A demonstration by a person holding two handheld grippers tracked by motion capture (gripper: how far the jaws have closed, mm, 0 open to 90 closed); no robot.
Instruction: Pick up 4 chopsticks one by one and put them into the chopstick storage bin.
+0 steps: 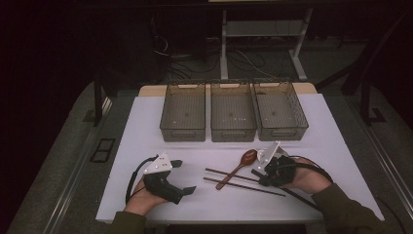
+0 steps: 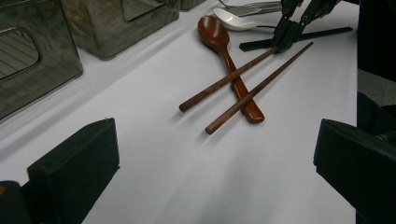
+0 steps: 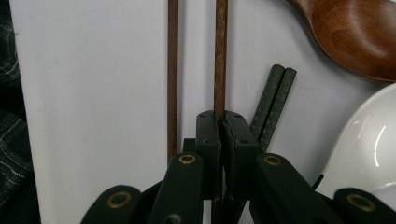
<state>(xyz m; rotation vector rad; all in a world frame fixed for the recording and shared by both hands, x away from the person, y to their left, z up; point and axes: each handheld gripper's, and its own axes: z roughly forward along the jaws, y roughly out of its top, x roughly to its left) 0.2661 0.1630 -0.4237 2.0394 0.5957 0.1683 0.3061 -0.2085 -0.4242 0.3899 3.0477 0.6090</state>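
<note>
Right gripper (image 3: 219,122) is clenched on the thin end of one wooden chopstick (image 3: 220,56), which lies on the white table (image 1: 311,146) crossing the brown spoon (image 2: 224,51) in front of three bins (image 1: 233,117). Lifting calls for a level, slow rise, so the stick clears the spoon handle and its twin (image 3: 173,70) without dragging either. Left gripper (image 2: 210,163) rests released, jaws apart.

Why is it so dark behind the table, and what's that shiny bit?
High view: light falls on the white table; the room behind stays dark. Right gripper view: glare streaks the white spoon, and the near gripper looks slightly soft. Left gripper view: chopsticks cast faint shadows.
</note>
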